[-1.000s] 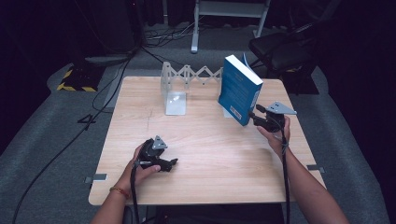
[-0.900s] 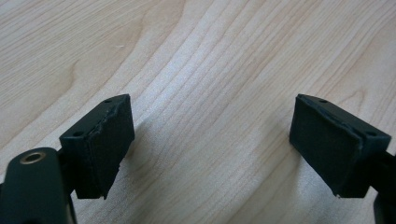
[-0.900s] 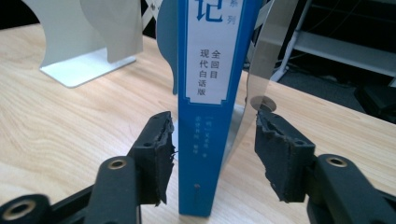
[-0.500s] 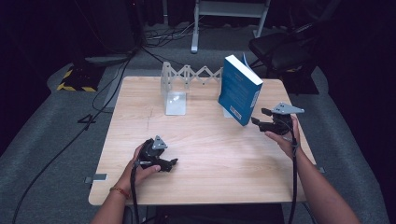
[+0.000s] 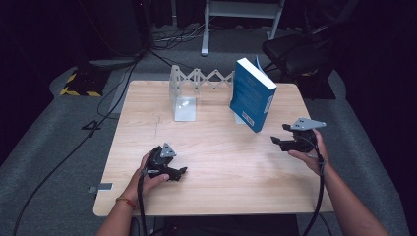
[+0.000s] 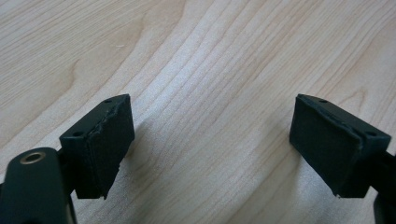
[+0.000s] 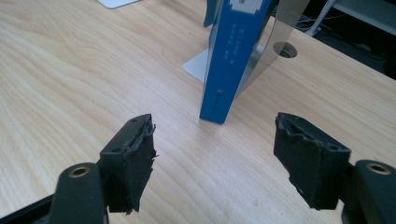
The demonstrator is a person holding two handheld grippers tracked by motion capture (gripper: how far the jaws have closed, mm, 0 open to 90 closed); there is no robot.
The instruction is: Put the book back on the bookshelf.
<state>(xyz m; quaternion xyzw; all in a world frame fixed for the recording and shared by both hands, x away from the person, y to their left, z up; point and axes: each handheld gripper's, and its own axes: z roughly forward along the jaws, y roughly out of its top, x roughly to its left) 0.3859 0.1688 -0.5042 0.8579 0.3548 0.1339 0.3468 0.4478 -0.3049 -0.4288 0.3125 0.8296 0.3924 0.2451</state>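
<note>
While blue book (image 5: pixel 252 95) leans on metal bookend (image 7: pixel 285 25), right gripper (image 5: pixel 279 141) just opened, empty, left gripper (image 5: pixel 183 171) spread.

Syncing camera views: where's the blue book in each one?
High view: the blue book stands tilted at the table's far right, leaning on a metal bookend.
Left gripper view: bare wood between the left tongs; no book.
Right gripper view: top centre, spine facing the open right tongs, apart from them.
Shared landmark: the light wooden table.
</note>
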